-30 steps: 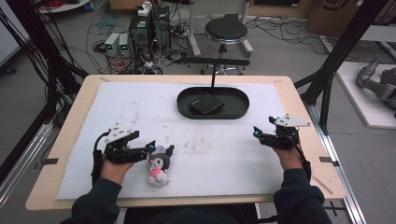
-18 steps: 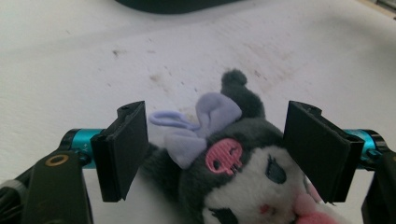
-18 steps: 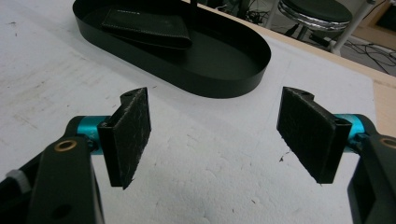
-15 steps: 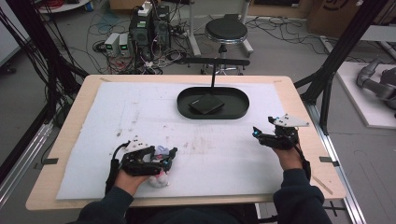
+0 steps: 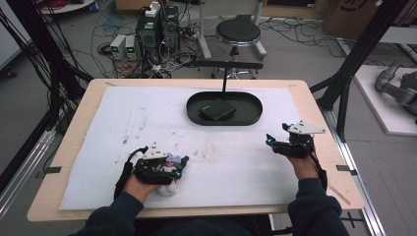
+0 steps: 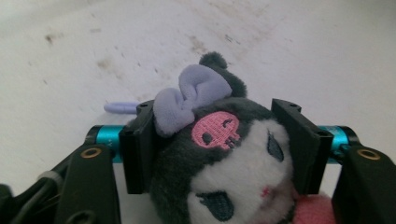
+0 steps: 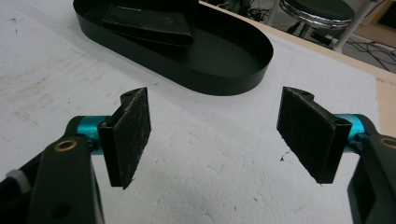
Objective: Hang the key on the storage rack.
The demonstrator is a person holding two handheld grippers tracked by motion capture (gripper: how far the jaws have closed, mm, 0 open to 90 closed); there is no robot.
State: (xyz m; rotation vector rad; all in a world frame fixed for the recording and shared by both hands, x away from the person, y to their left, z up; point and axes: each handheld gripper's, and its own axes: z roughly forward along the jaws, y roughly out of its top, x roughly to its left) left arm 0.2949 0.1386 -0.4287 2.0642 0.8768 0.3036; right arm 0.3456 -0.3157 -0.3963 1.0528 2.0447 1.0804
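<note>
High view: the left claw (image 5: 169, 167) sits low on the white mat (image 5: 98, 128) of the bench (image 5: 314, 105), with a plush (image 5: 167, 188) under and against it. The right claw (image 5: 275, 143) is well apart from it, over bare mat. Ahead of both and between them lies a black tray (image 5: 251, 114) holding a dark wallet (image 5: 217, 109).

Left claw view: the left claw (image 6: 219, 149) has its 2 jaws partly closed around the head of the plush (image 6: 229, 172), 1 pad on each side, both touching the fabric. The plush has a lilac bow (image 6: 191, 95) just ahead of the left pad and a pink skull patch (image 6: 215, 130) between the jaws.

Right claw view: the right claw (image 7: 215, 140) stands wide open and holds nothing; stained mat (image 7: 210, 177) shows between its pads. The tray (image 7: 224, 77) lies just ahead, to its left, with the wallet (image 7: 149, 23) inside.
</note>
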